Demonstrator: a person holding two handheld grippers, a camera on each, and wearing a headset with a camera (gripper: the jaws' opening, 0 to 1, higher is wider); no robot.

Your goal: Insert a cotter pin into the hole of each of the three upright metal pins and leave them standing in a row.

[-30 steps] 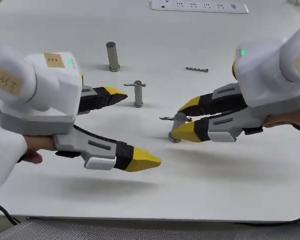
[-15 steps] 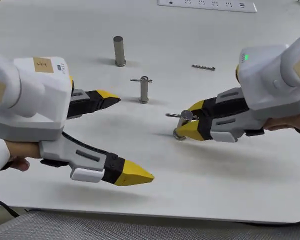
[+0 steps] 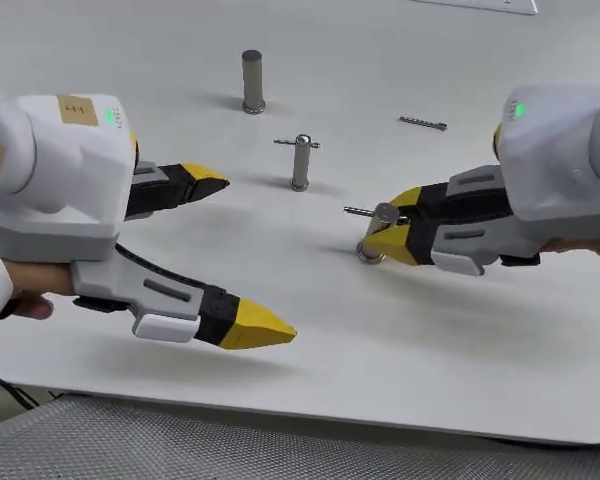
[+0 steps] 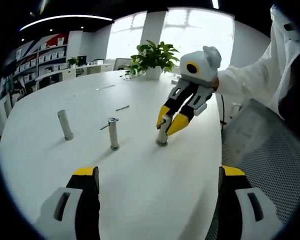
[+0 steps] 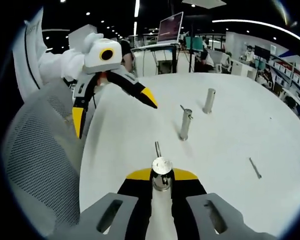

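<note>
right gripper [image 3: 385, 241]: jaws clamped on near pin [image 3: 378, 230], centre-right of head view
near pin: upright, base on table [image 3: 460, 350]
near cotter pin [image 3: 358, 211]: pokes out left at that pin's head
left gripper [image 3: 257, 258]: jaws wide, nothing between, lower left
middle pin [image 3: 301, 165]: upright, top centre, middle cotter pin [image 3: 286, 143] through its head
far pin [image 3: 252, 82]: upright, above-left of middle pin
loose cotter pin [image 3: 423, 123]: flat on table, upper right

Left gripper [image 3: 258, 258] splayed, right gripper [image 3: 383, 228] clamped
</note>
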